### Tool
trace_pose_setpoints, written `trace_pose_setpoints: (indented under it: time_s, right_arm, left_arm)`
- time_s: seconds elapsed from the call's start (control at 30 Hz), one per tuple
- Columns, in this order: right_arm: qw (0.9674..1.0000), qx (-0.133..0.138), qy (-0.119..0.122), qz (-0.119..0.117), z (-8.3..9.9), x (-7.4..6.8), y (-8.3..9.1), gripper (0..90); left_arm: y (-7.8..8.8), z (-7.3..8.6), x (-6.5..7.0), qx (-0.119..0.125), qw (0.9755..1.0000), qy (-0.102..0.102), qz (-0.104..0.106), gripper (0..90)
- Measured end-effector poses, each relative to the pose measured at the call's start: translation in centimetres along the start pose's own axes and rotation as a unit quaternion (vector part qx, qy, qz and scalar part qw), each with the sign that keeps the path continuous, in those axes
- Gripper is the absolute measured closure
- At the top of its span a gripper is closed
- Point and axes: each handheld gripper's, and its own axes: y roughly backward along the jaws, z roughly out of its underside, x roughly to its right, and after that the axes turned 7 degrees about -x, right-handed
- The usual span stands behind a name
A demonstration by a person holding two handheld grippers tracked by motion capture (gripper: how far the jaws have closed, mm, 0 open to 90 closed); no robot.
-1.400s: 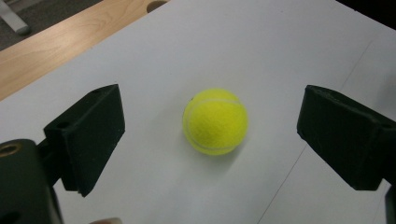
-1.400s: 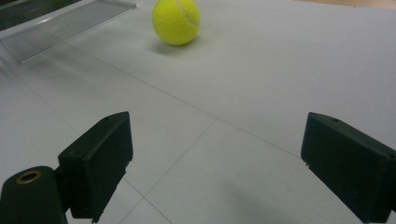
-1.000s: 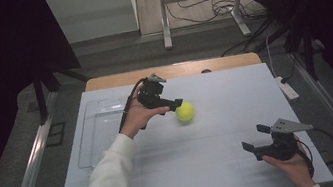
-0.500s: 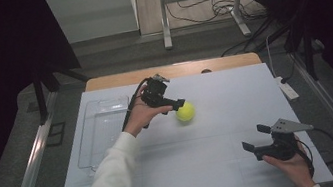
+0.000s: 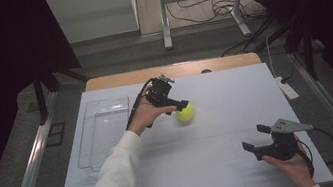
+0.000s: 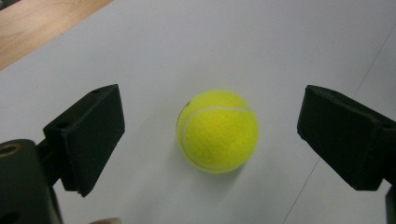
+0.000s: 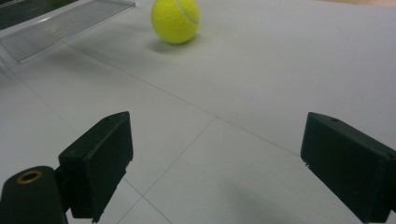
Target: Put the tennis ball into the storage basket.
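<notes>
A yellow tennis ball (image 5: 185, 113) lies on the white table top (image 5: 216, 166), a little left of the middle. My left gripper (image 5: 180, 108) hovers just above and left of it, tilted down. In the left gripper view the ball (image 6: 217, 130) sits between the two black jaws, which stand wide open and clear of it on both sides. My right gripper (image 5: 256, 139) rests near the front right of the table, open with nothing between its jaws. The right gripper view shows the ball (image 7: 175, 20) far ahead.
A clear plastic tray (image 5: 104, 128) lies at the left side of the table, also visible in the right gripper view as the tray (image 7: 60, 25). A wooden strip (image 5: 171, 71) runs along the far edge. A white power strip (image 5: 287, 88) hangs at the right edge.
My left gripper has moved slightly right and down toward the ball. The ball and the right gripper have stayed where they were.
</notes>
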Motion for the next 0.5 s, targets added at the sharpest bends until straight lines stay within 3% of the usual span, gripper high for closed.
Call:
trace_pose_setpoints:
  time_s: [0.5]
  right_arm:
    - [1.0000,0.001,0.000,0.001,0.0,0.1,0.1,9.3]
  left_arm:
    - [-1.5,-1.3,0.3,-0.020,0.9997,-0.010,0.004,7.7]
